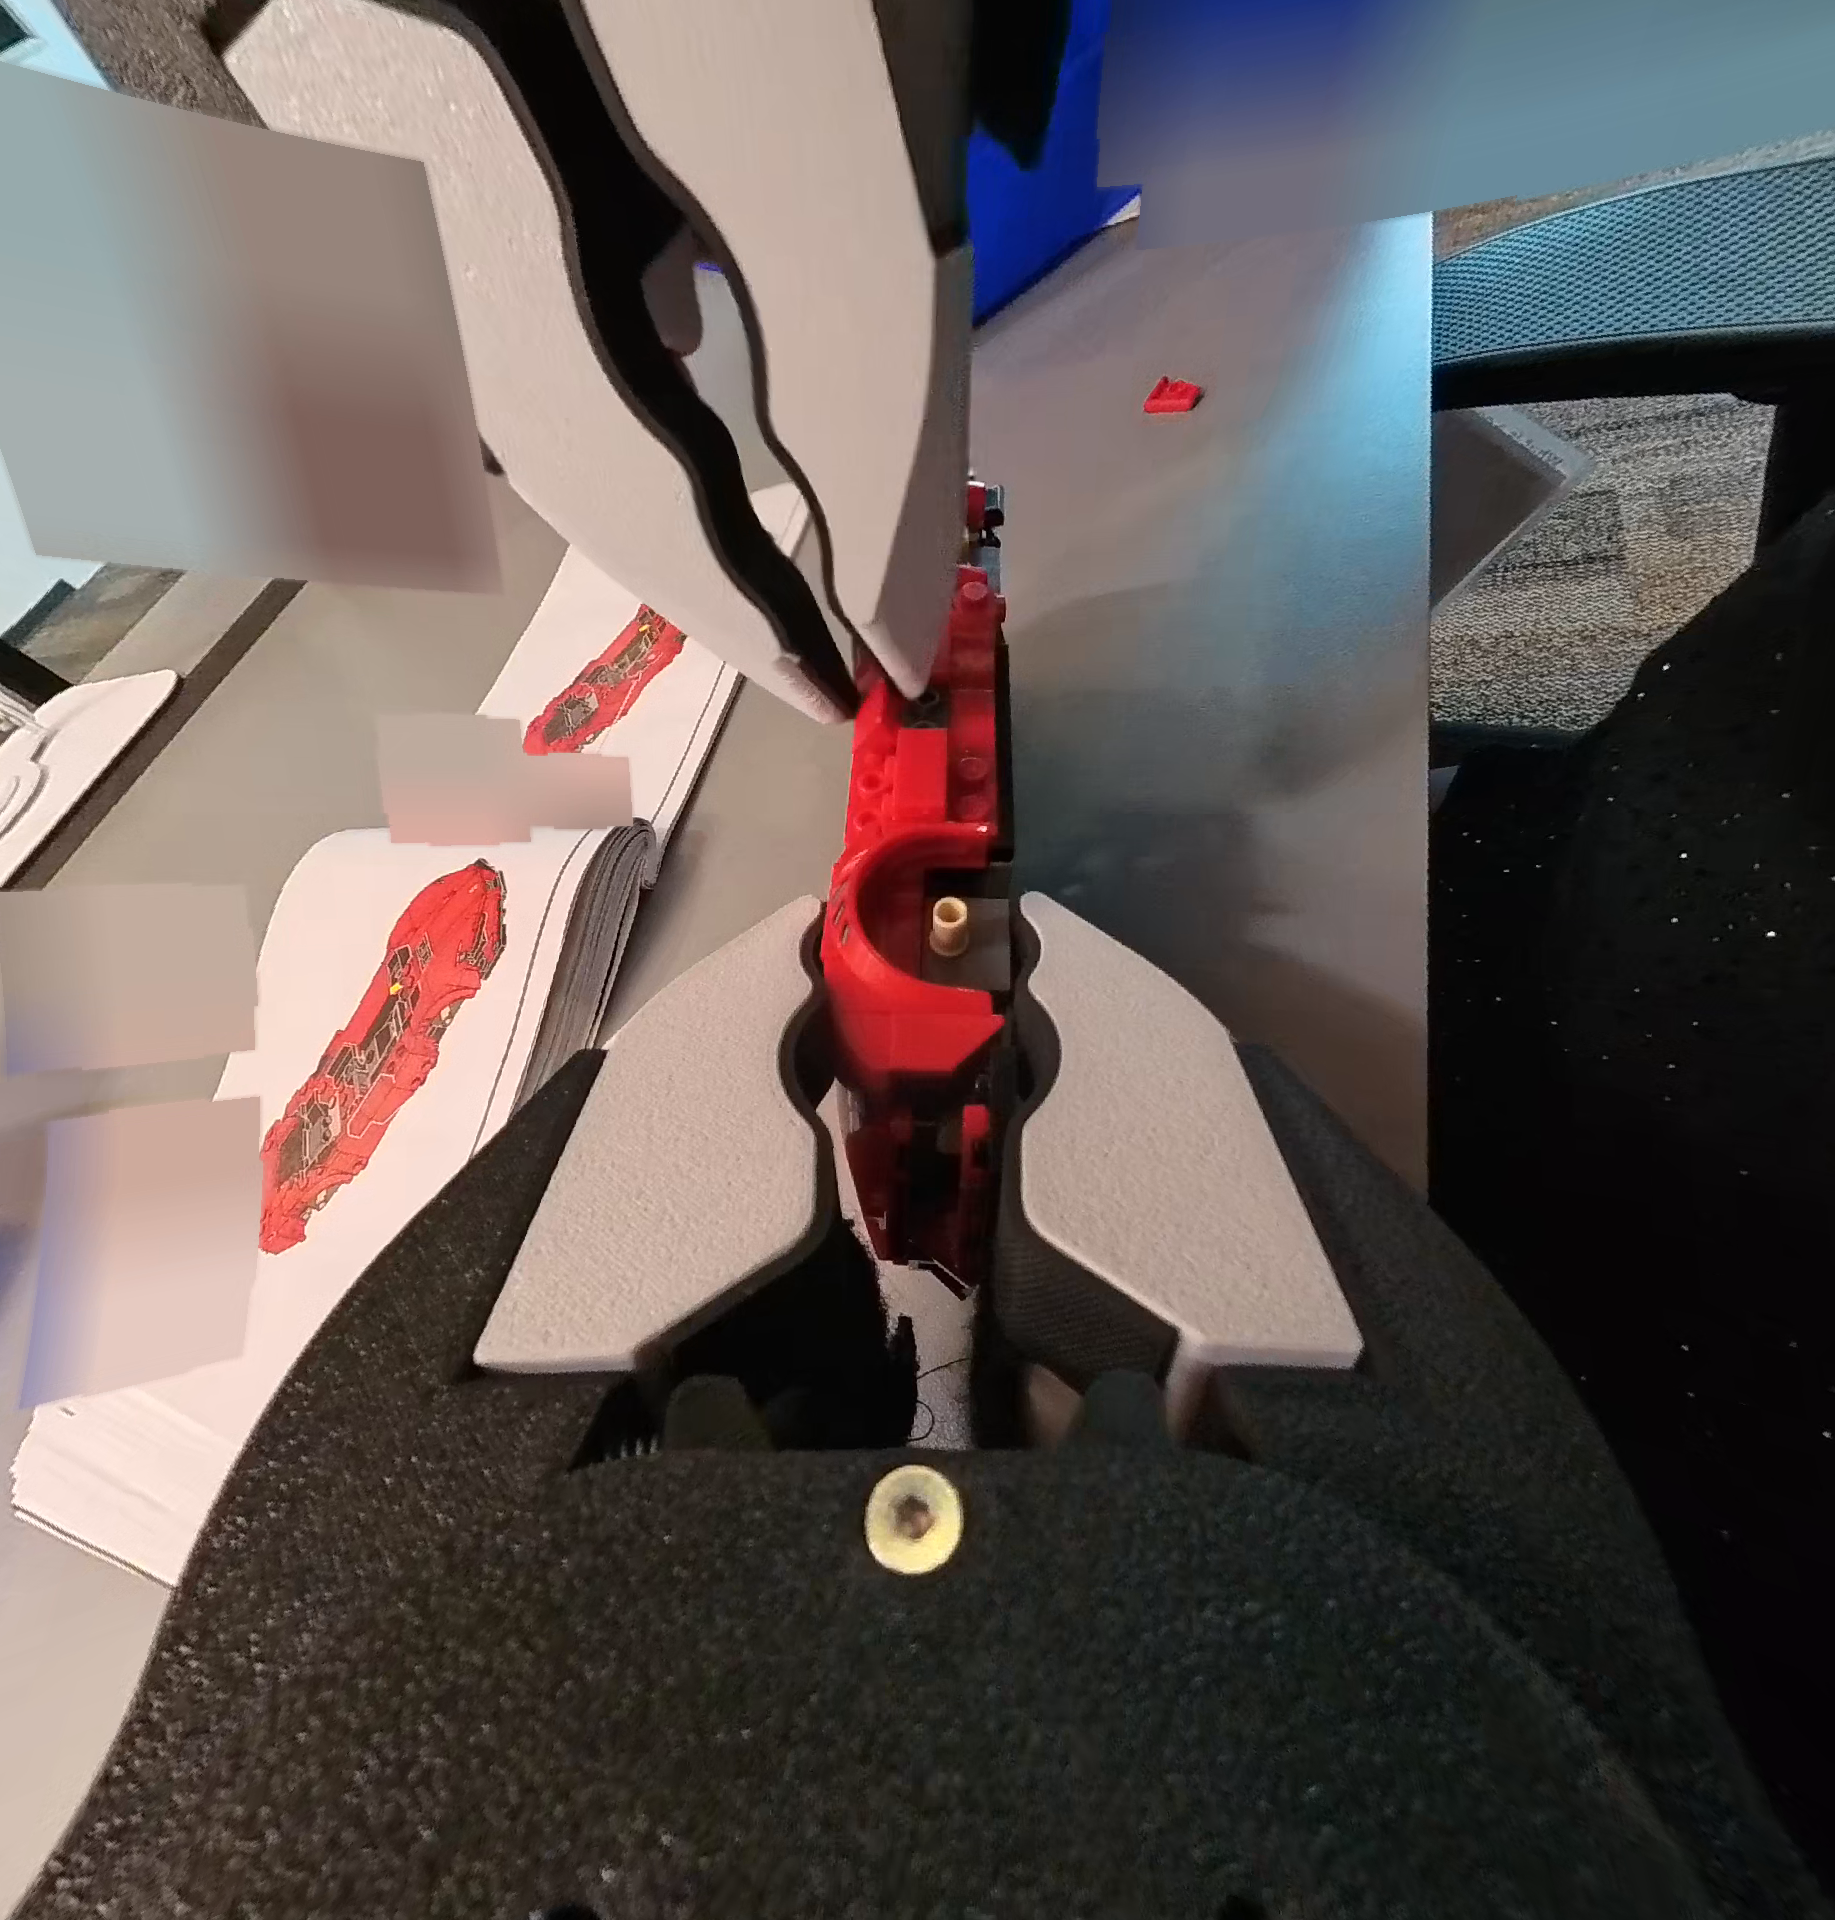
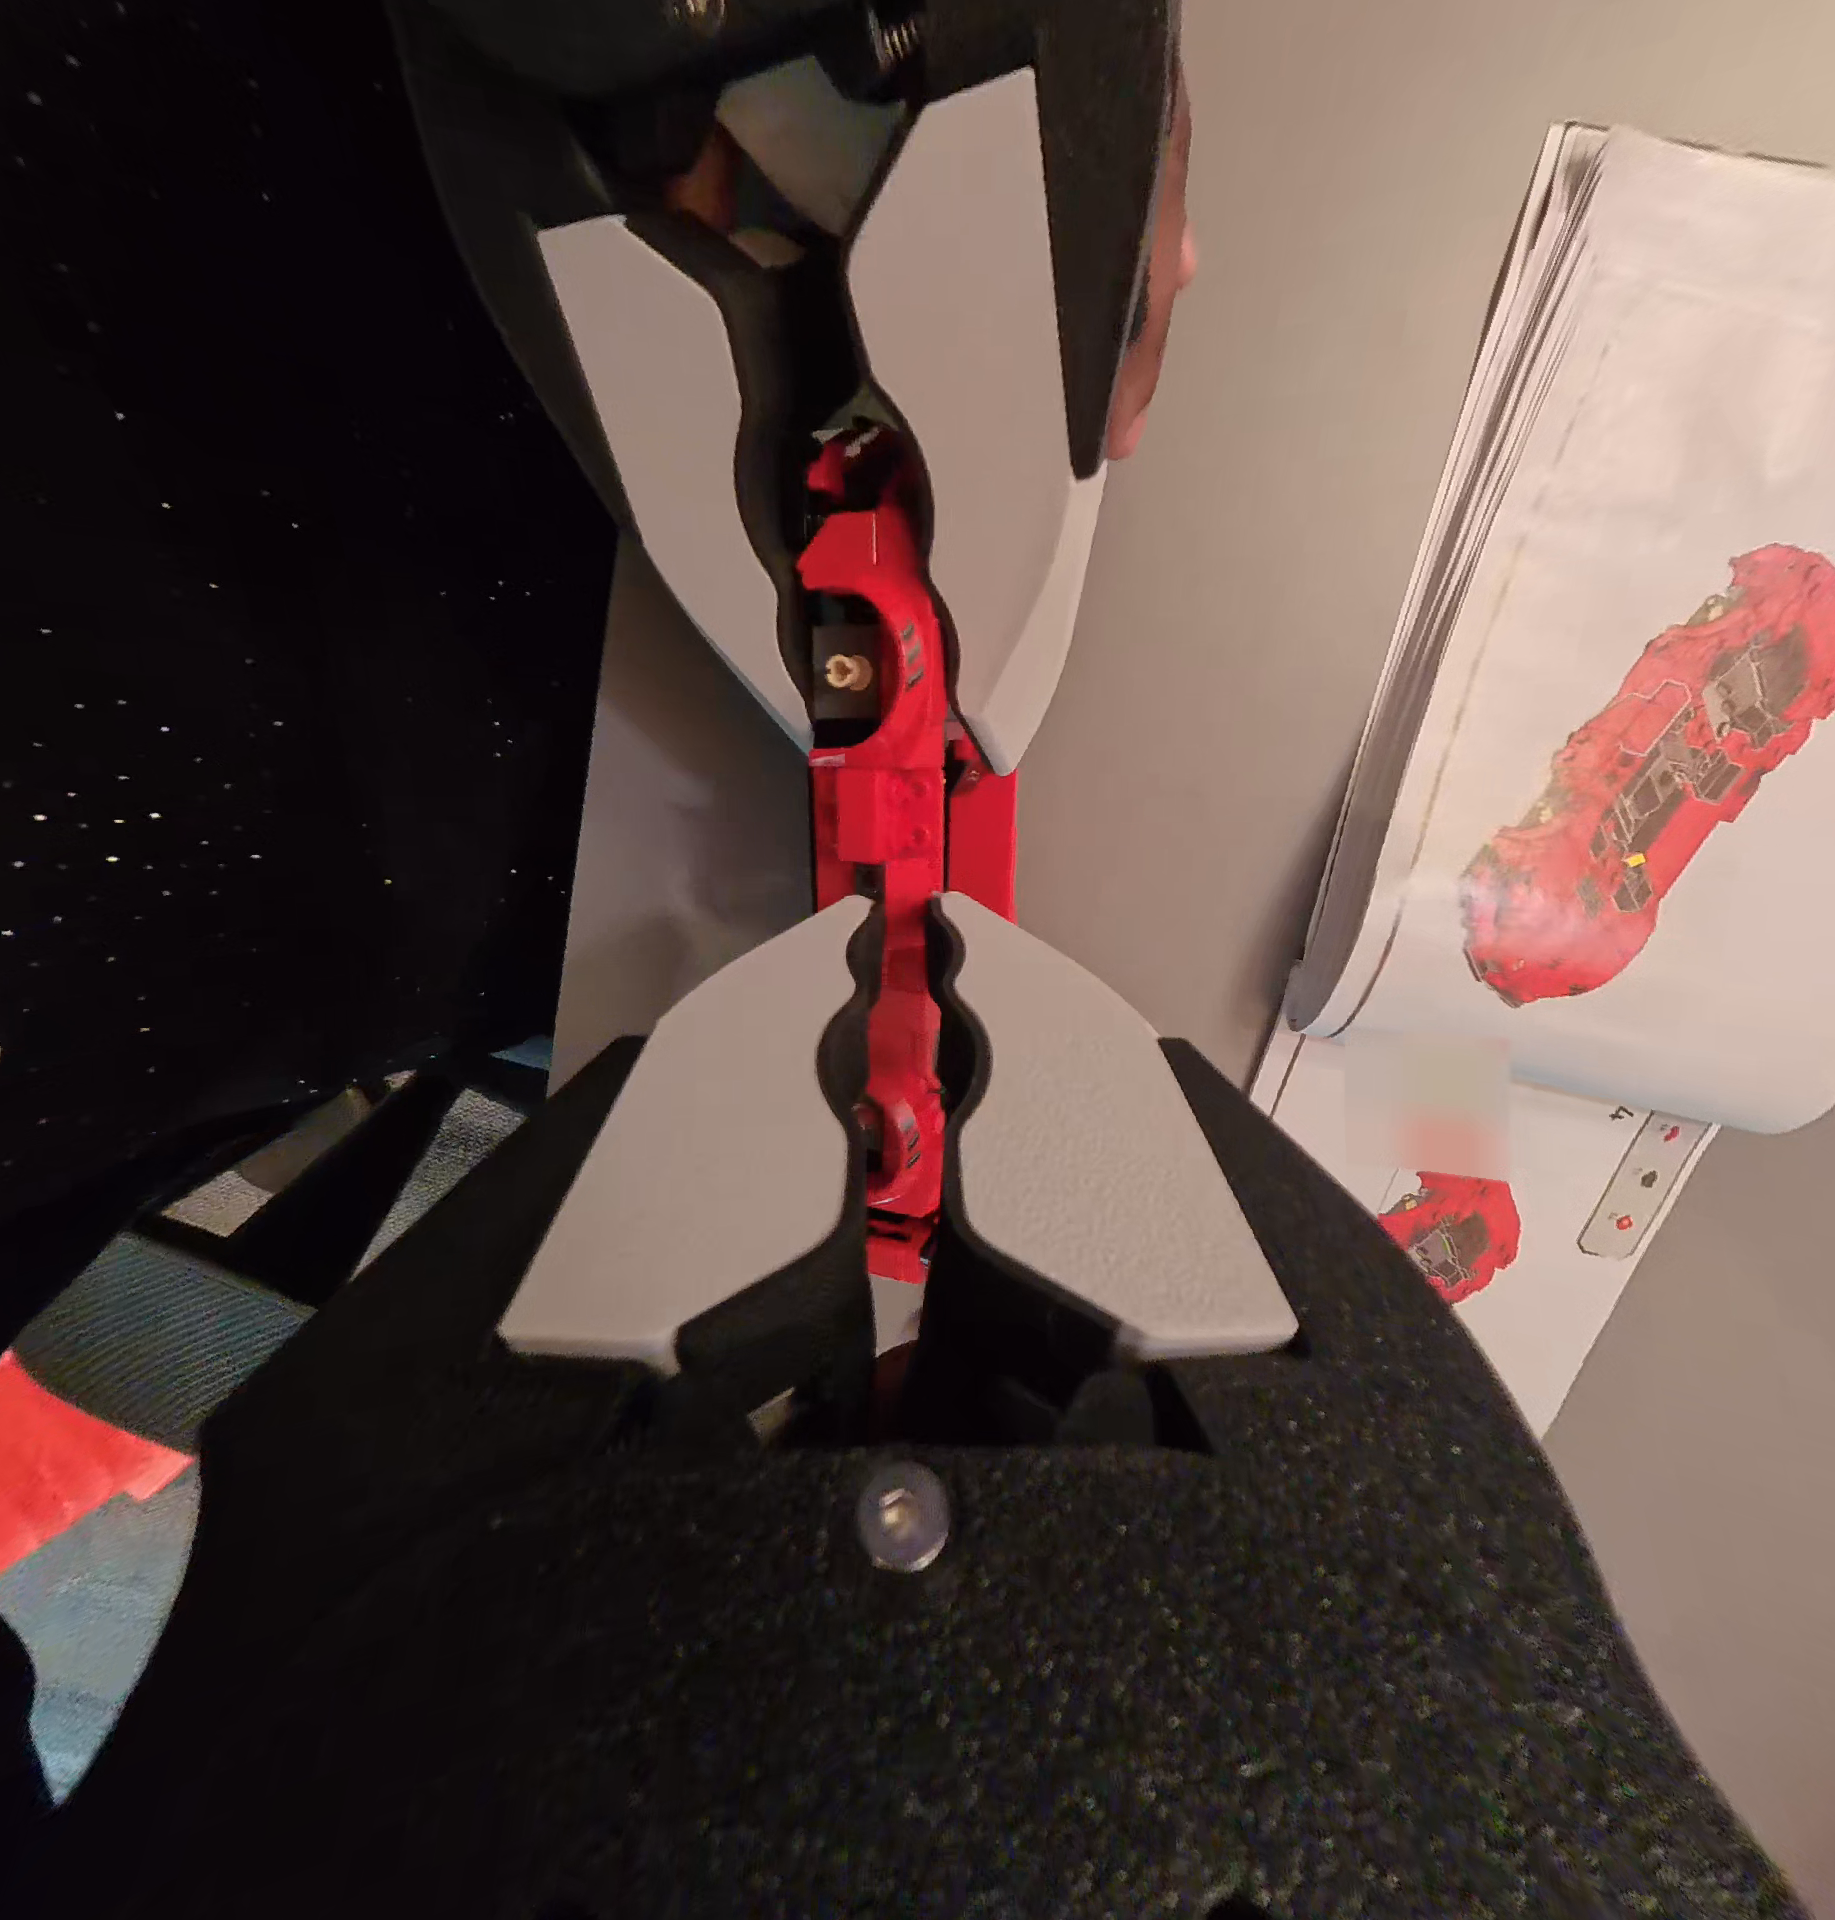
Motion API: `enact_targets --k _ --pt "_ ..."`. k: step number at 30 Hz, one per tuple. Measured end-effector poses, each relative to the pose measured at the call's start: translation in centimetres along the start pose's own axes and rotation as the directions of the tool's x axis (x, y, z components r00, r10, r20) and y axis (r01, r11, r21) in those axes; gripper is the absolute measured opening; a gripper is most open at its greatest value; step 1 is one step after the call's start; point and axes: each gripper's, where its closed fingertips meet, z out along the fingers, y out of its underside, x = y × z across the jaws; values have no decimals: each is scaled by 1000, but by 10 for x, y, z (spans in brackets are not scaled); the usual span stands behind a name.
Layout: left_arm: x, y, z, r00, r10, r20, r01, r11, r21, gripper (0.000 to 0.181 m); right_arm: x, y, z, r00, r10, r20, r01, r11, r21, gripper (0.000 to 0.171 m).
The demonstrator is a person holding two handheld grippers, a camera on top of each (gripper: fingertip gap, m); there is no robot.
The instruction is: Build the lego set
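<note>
A partly built red lego car is held on its side above the grey table. My left gripper is shut on one end of it, at a wheel arch with a tan axle pin. My right gripper comes down from above, its tips pinched on the car's upper edge. In the right wrist view, my right gripper is closed around the car, and the left gripper grips the far end by the tan pin.
An open instruction booklet with pictures of the red car lies left of the car; it also shows in the right wrist view. A small loose red piece lies on the table farther off. A black mesh chair stands past the table edge. Both grippers' tips are close together, under 4 cm apart.
</note>
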Motion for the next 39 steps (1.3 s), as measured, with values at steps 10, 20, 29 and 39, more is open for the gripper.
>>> enact_targets --k 10,20,29,39 --pt "0 0 0 1000 -3 1 3 1000 -1 30 3 1 2 998 -25 -54 23 999 -39 8" --pt "-1 0 1 1000 -4 1 4 1000 -1 30 3 1 2 999 -5 -47 3 999 -41 8" --pt "-1 0 1 1000 -5 1 5 1000 -1 30 3 1 2 1000 14 -20 -15 999 -29 9" --pt "0 0 1 1000 -4 1 4 1000 -1 30 2 3 2 1000 25 -12 -26 999 -35 11"
